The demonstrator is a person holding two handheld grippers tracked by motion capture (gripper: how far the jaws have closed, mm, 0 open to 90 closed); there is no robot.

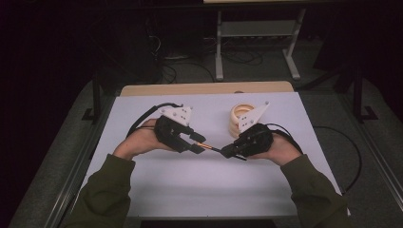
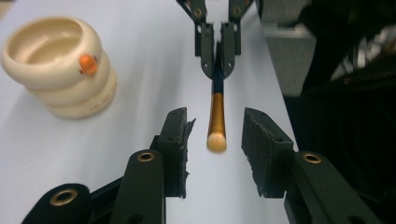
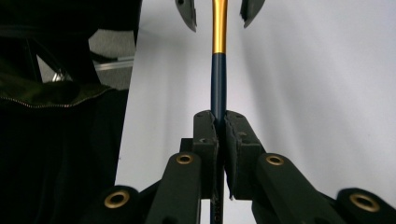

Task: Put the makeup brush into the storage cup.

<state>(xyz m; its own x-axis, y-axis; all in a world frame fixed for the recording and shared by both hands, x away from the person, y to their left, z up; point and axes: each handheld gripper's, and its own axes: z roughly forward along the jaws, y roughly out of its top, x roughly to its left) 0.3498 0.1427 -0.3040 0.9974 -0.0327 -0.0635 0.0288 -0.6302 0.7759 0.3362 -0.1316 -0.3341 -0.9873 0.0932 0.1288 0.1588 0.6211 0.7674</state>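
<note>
A slim brush (image 1: 209, 146) with a dark blue handle, a gold ferrule (image 2: 216, 116) and a pale tip hangs level above the white table (image 1: 190, 190). My right gripper (image 3: 218, 126) is shut on the blue handle (image 3: 218, 74), and it also appears at the far end of the brush (image 2: 217, 65) in the left gripper view. My left gripper (image 2: 215, 144) stands open, with the brush's pale tip between its pads and touching neither. In the high view the left gripper (image 1: 197, 143) and right gripper (image 1: 227, 153) face each other at mid-table.
A cream stacked-ring holder (image 1: 240, 118) with an orange dot (image 2: 88, 64) stands behind the right gripper. Dark green sleeves come in from the bottom of the high view. Beyond the table's far wooden edge (image 1: 204, 88) are a metal frame and cables on the floor.
</note>
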